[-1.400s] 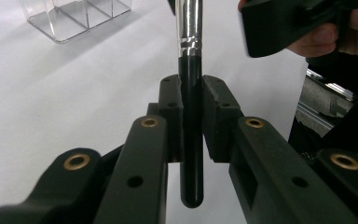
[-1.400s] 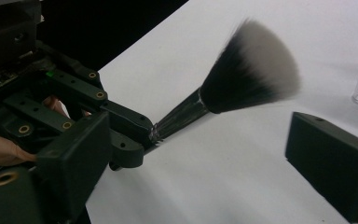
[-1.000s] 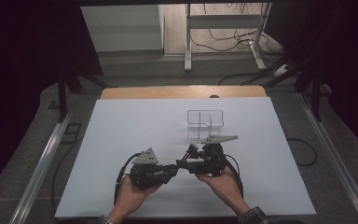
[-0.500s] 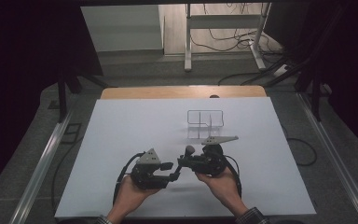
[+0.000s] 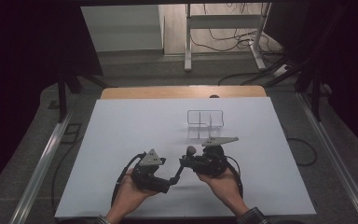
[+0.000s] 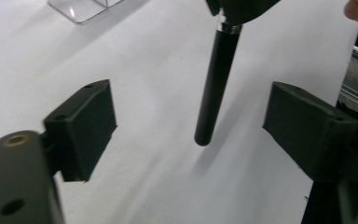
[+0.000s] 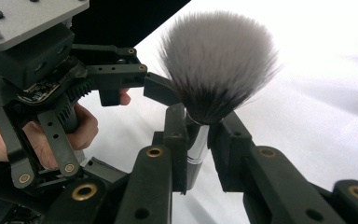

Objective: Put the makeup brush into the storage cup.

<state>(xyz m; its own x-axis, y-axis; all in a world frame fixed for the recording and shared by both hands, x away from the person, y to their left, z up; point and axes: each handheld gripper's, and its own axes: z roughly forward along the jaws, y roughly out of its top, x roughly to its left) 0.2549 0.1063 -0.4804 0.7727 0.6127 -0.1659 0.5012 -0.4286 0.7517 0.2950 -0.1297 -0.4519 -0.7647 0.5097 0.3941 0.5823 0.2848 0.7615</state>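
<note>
Right claw [image 7: 196,140]: closed on the silver metal ferrule of a make-up brush with a black cylindrical handle and a domed head of grey-white bristles [image 7: 216,65]. In the right claw's own view the two black jaws press on the ferrule from either side, and the bristle head stands above them in the upper centre of the frame.

In the high view the right claw [image 5: 186,163] sits in the lower centre of the frame, held in the person's right hand [image 5: 221,179]. The brush [image 5: 182,163] runs on a slant from its head down towards the left claw [image 5: 168,182].

Left claw [image 6: 191,123]: open. In its own view the two black jaw pads stand wide apart at mid-left and mid-right of the frame, and the brush's black handle [image 6: 214,84] hangs down from the top centre into the gap between them, touching neither pad. The handle tip is off the white bench [image 6: 158,51]; its shadow lies on the surface below.

A clear plastic organiser box with dividers [image 5: 206,122] stands on the bench above the claws in the high view, well apart from the brush. A corner of it shows at the upper left of the left claw's view [image 6: 81,9].
</note>
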